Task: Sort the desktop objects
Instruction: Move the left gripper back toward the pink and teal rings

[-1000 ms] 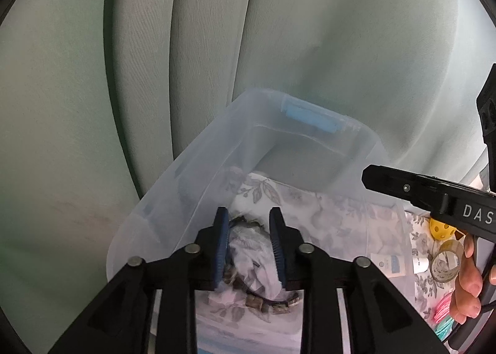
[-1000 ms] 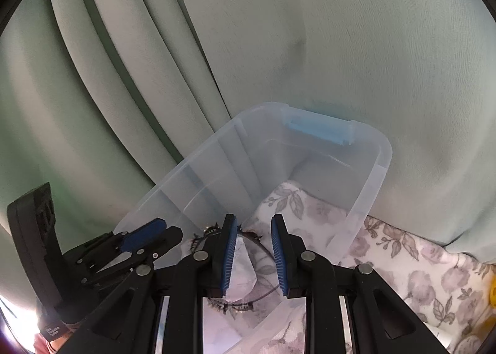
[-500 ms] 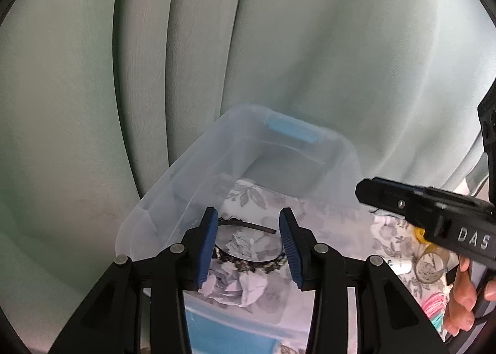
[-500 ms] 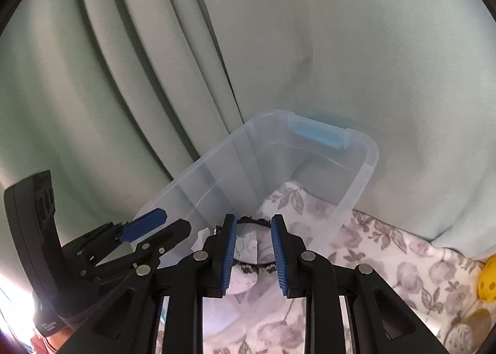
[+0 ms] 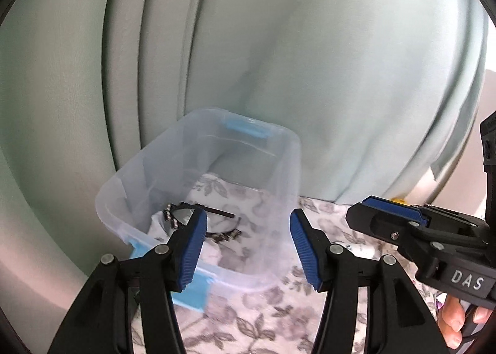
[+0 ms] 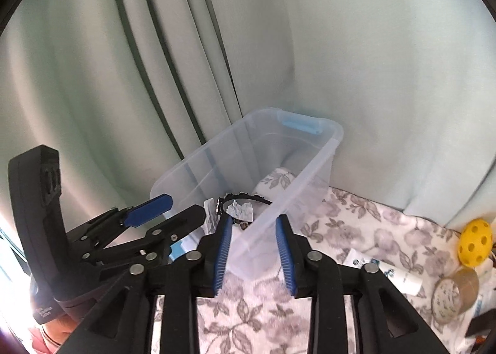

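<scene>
Both claws gape empty: left claw (image 5: 246, 231) faces the bin (image 5: 198, 195) at twelve o'clock; right claw (image 6: 251, 244) sits nearer the tape roll (image 6: 455, 295) at three o'clock.

A clear plastic storage bin with blue latches (image 6: 310, 161) stands on the floral-cloth-covered surface (image 6: 347, 223), backed against the pale green curtain (image 6: 356, 59). Inside it, a black studded headband (image 5: 217, 230) lies on crumpled white paper (image 6: 238, 209). To the bin's right on the surface lie a white tube (image 6: 403, 276), a clear tape roll (image 6: 455, 295) and, behind the roll, a yellow perforated ball (image 6: 476, 237).
</scene>
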{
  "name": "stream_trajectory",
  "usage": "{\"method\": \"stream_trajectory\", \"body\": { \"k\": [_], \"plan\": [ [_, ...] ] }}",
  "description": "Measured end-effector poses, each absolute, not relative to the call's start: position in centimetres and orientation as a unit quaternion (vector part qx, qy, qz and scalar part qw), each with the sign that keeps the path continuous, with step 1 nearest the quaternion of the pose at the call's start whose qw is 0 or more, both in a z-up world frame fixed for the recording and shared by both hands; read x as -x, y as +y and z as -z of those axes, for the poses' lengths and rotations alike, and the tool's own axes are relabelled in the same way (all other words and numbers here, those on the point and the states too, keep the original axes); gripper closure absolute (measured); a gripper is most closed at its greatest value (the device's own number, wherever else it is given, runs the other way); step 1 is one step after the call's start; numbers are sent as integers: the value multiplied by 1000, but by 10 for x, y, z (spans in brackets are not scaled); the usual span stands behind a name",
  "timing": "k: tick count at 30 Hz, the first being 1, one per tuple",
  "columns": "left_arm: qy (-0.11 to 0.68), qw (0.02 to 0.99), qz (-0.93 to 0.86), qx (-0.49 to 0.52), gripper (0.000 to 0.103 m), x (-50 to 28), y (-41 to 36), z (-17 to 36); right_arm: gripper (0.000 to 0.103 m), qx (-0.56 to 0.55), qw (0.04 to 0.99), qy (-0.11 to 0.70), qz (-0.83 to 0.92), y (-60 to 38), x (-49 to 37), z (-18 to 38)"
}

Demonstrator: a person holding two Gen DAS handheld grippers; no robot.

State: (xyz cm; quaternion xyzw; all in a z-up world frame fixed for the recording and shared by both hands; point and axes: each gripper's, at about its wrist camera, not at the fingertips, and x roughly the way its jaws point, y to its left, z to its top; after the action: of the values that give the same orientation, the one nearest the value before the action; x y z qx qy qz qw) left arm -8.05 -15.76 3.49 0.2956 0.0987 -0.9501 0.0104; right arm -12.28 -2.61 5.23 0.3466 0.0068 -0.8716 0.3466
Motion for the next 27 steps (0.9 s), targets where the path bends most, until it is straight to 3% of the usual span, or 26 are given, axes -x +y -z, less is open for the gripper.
{"method": "stream_trajectory", "body": {
  "k": [16,27],
  "plan": [
    [33,-17,961,-274,45,35,-66,-51,51,-310,319,-20,896,64,54,-50],
    [1,-65,958,-278,45,35,7,-50,47,-309,267,-69,910,154,28,-42]
  ]
}}
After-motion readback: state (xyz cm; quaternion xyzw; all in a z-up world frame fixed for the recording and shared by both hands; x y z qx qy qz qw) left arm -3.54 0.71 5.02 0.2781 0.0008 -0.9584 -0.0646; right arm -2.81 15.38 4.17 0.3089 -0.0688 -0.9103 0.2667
